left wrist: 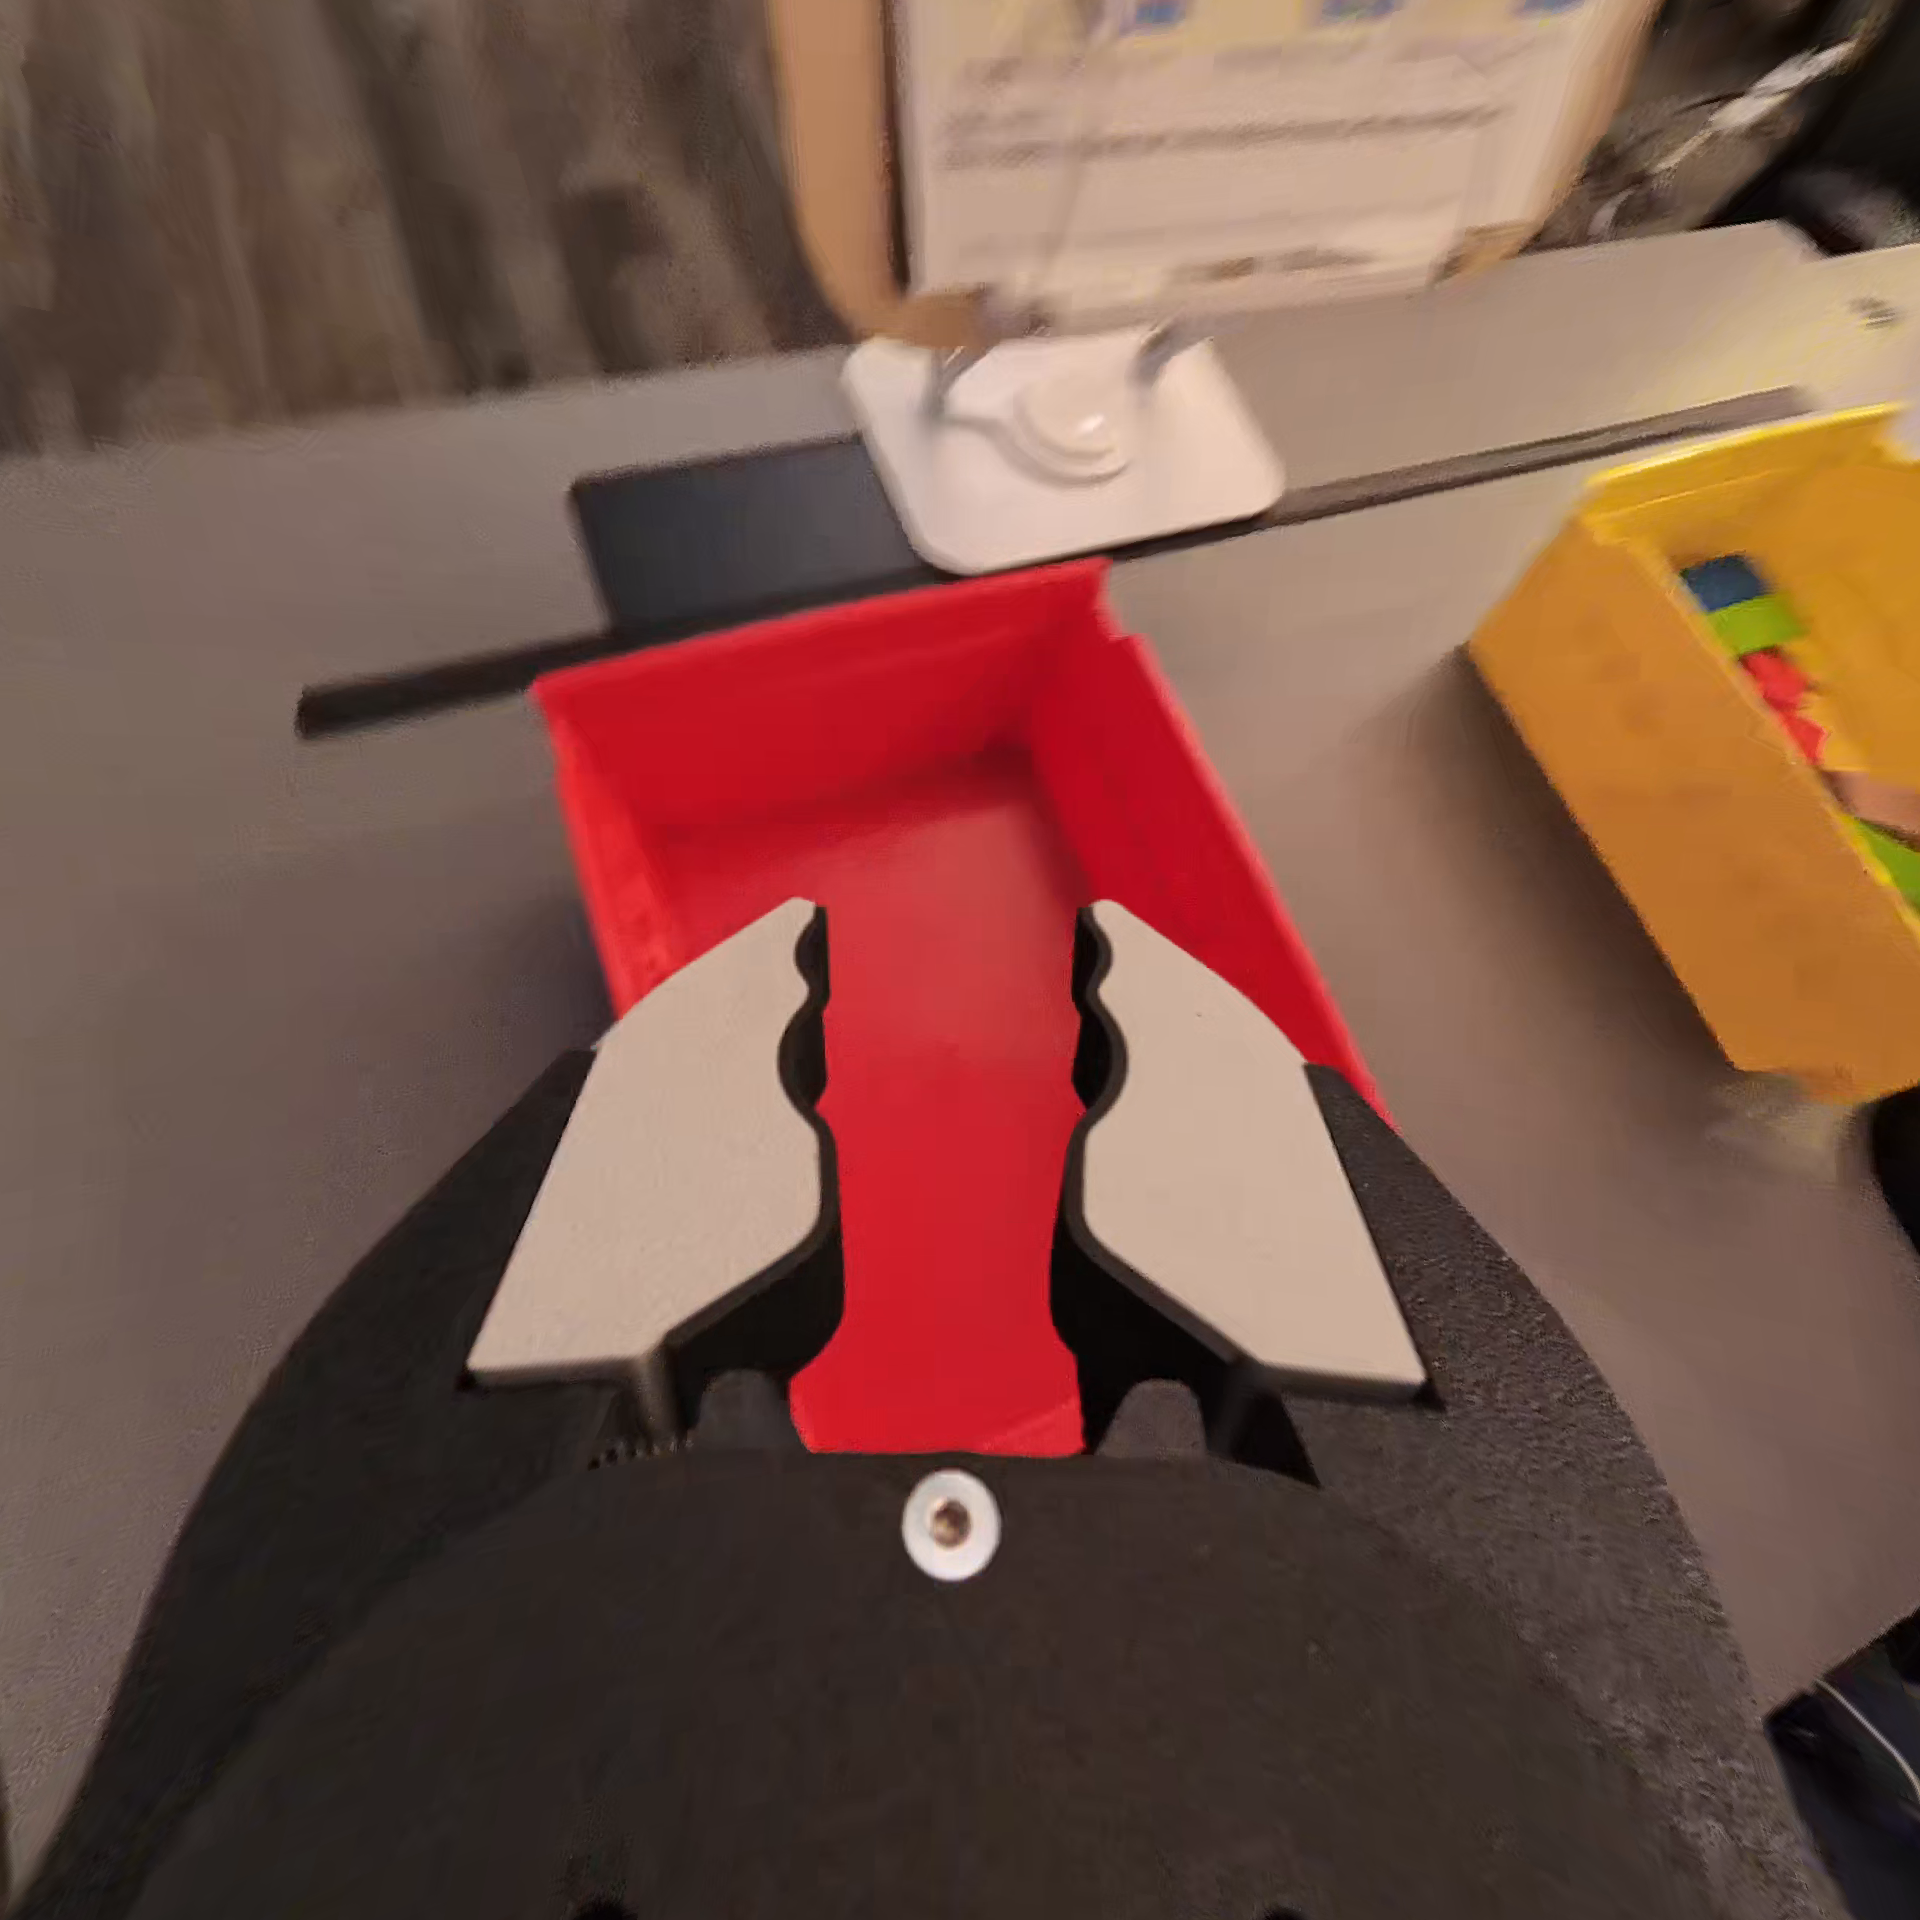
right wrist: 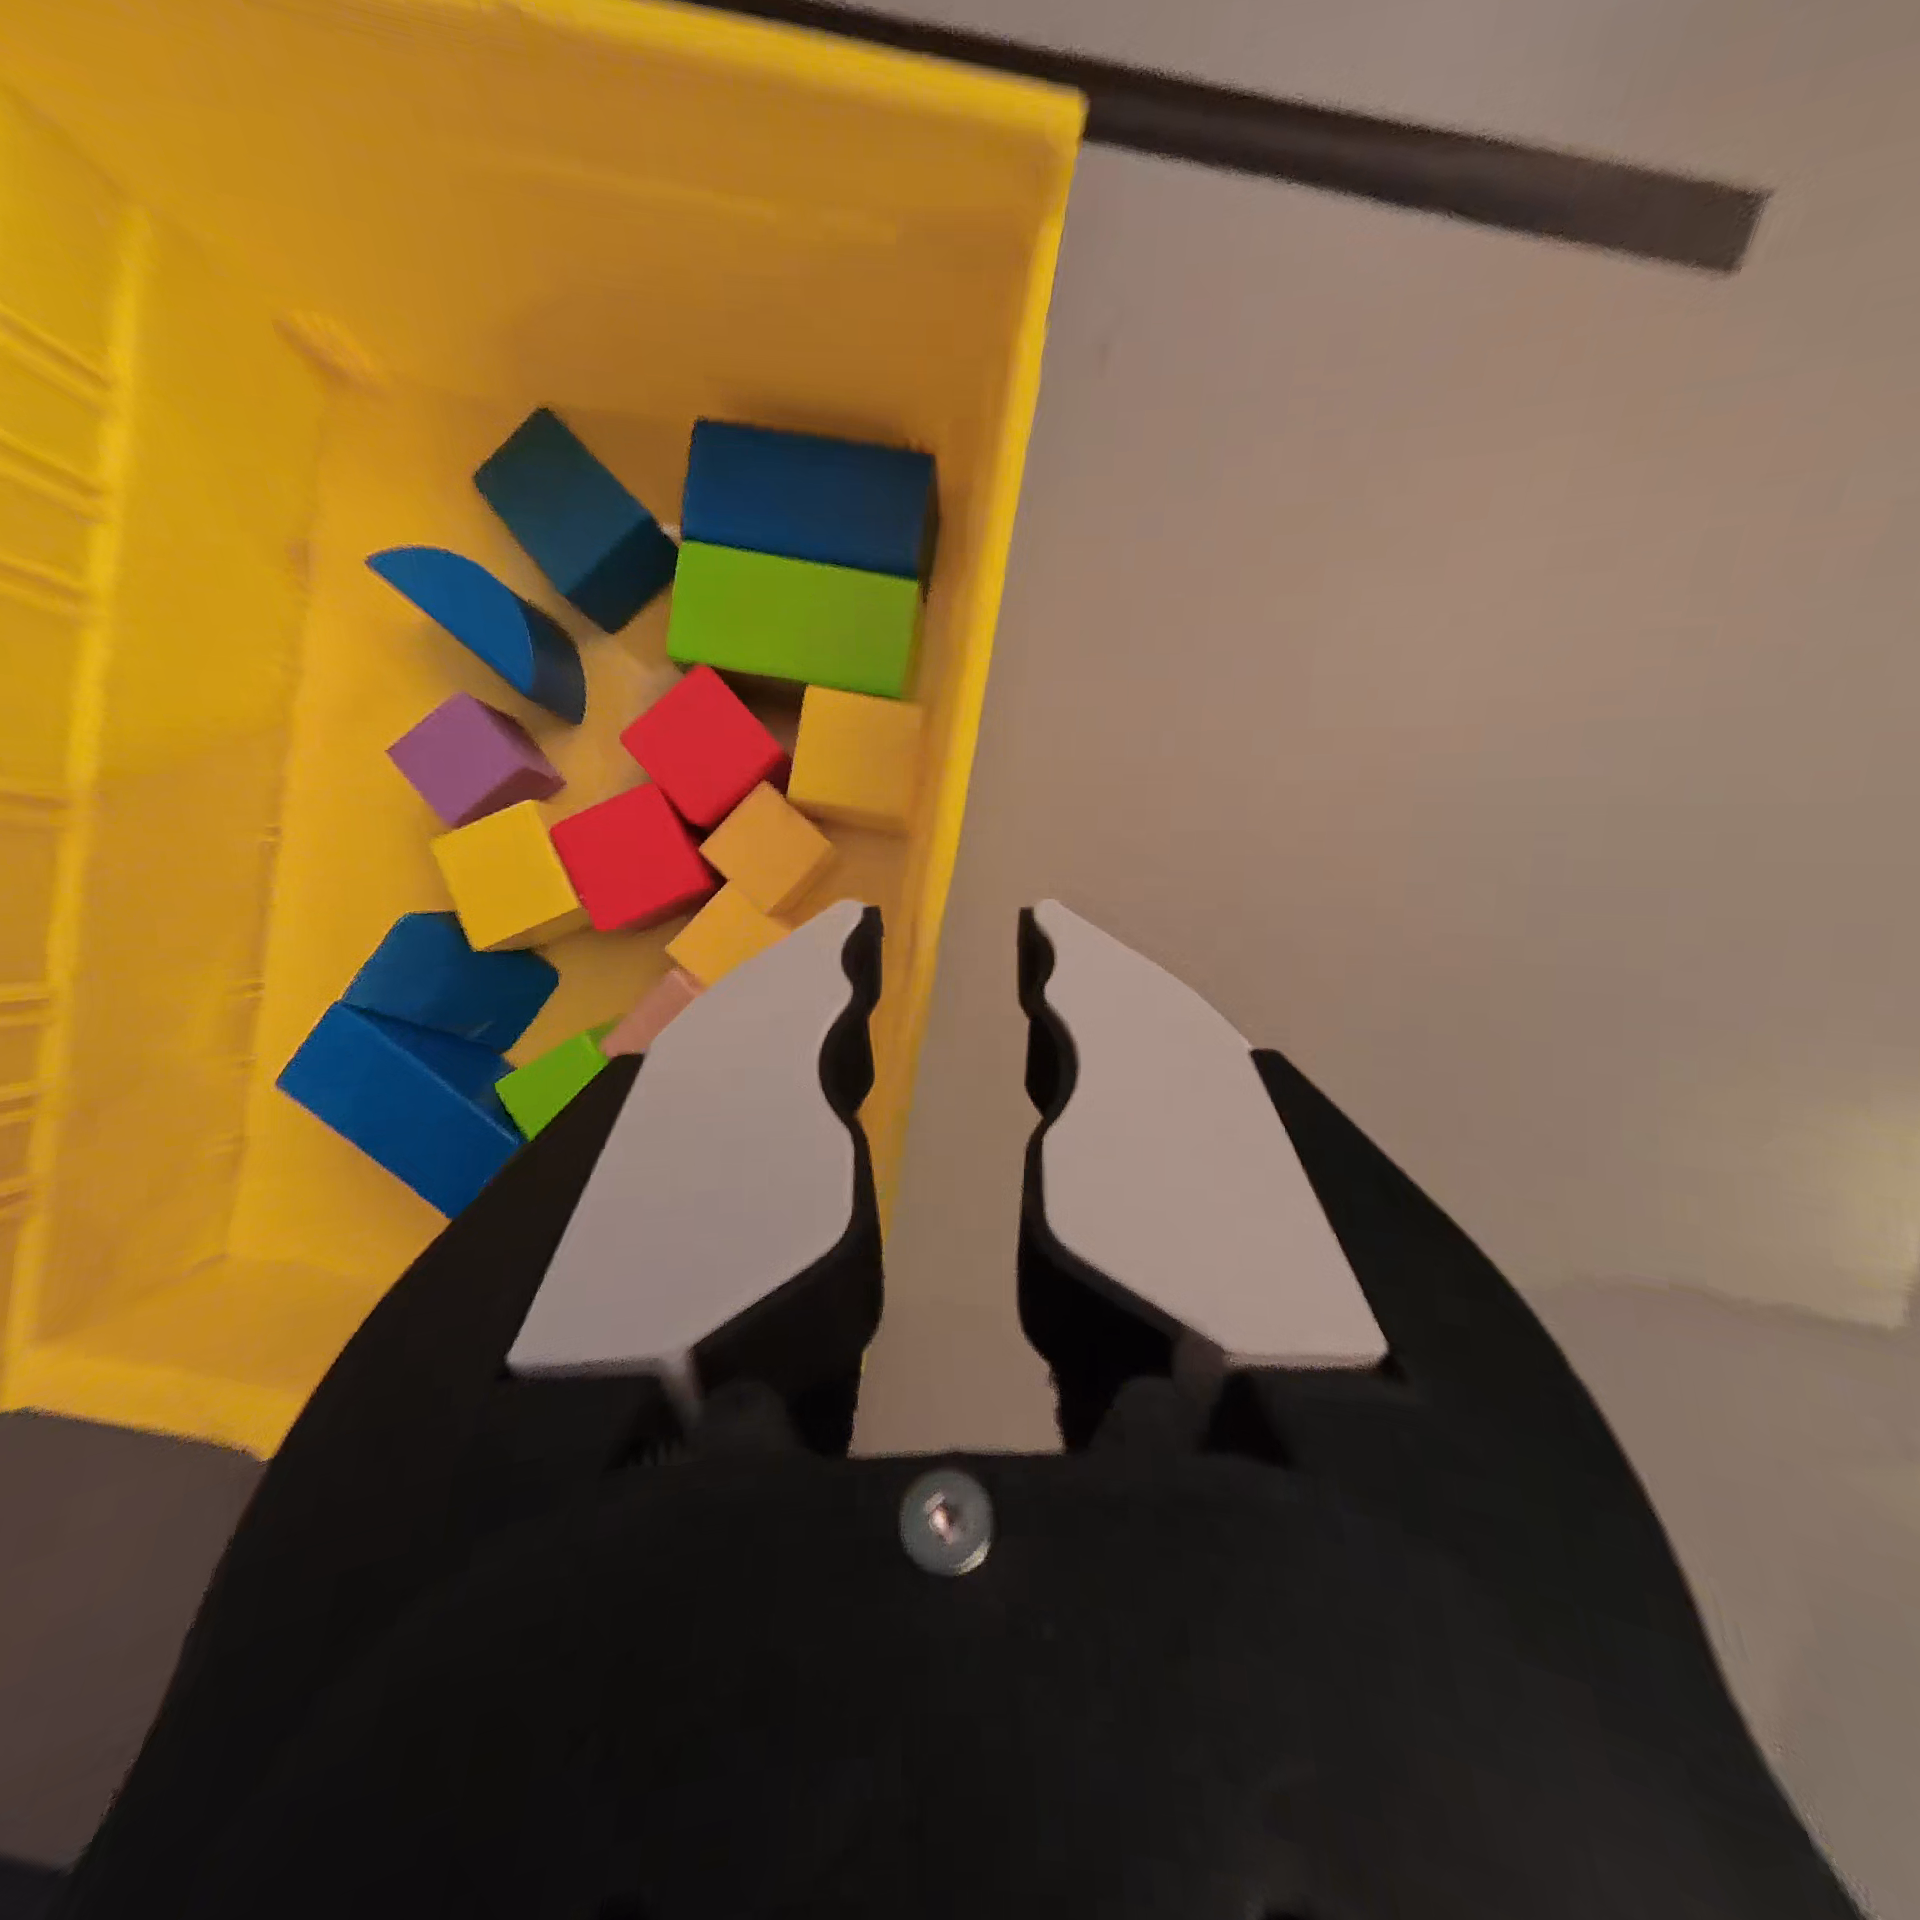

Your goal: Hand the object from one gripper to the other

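I count two bins on my table [left wrist: 260, 831]: one red bin [left wrist: 1195, 831], nothing in it, and one yellow bin [right wrist: 623, 208] of blocks. In the yellow one I make out five blue blocks [right wrist: 810, 494], two red, two green, one purple, four yellowish; others are hidden behind my finger.

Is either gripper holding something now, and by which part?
Nothing is held. The left gripper and the right gripper both have open, empty jaws.

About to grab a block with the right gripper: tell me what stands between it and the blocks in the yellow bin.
The right gripper hangs open astride the yellow bin's right wall; that wall stands between it and the blocks. Nothing covers them from above.
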### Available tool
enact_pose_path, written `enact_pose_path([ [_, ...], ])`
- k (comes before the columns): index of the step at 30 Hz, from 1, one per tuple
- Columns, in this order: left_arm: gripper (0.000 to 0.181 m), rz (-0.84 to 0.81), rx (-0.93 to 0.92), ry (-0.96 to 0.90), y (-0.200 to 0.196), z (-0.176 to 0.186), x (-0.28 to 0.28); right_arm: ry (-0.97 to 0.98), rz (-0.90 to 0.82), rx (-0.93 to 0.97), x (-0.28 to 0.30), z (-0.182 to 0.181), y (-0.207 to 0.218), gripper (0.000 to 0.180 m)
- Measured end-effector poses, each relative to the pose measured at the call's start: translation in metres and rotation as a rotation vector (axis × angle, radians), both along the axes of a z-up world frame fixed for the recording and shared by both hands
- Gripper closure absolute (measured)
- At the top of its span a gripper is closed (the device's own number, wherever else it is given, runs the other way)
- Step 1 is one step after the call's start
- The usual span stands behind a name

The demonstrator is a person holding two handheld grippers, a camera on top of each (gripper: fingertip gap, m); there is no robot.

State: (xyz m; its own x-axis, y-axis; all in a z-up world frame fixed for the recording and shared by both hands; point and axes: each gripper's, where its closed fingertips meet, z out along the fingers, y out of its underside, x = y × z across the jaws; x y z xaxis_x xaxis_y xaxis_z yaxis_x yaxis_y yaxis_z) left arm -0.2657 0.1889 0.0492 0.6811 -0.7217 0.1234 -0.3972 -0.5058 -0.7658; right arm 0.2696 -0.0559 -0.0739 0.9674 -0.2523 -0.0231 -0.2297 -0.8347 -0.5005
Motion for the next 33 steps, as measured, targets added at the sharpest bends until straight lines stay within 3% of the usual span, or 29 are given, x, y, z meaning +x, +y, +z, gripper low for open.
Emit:
enact_pose_path([
  [7, 0.126, 0.196, -0.19, 0.249, 0.032, -0.068, -0.065, 0.046, -0.024, -0.194, -0.007, -0.033, -0.011, 0.155],
  [14, 0.134, 0.193, -0.389, 0.284, 0.04, -0.119, -0.073, 0.09, -0.014, -0.24, -0.015, -0.043, -0.01, 0.174],
  [18, 0.143, 0.184, -0.489, 0.32, 0.035, -0.14, -0.075, 0.124, -0.071, -0.238, -0.016, -0.043, -0.01, 0.174],
  [22, 0.169, 0.137, -0.533, 0.268, 0.03, -0.142, -0.059, 0.119, -0.133, -0.262, -0.017, -0.043, -0.01, 0.175],
  [33, 0.17, 0.083, -0.498, 0.488, 0.014, -0.152, -0.037, 0.125, -0.081, -0.317, -0.058, -0.043, 0.012, 0.175],
])
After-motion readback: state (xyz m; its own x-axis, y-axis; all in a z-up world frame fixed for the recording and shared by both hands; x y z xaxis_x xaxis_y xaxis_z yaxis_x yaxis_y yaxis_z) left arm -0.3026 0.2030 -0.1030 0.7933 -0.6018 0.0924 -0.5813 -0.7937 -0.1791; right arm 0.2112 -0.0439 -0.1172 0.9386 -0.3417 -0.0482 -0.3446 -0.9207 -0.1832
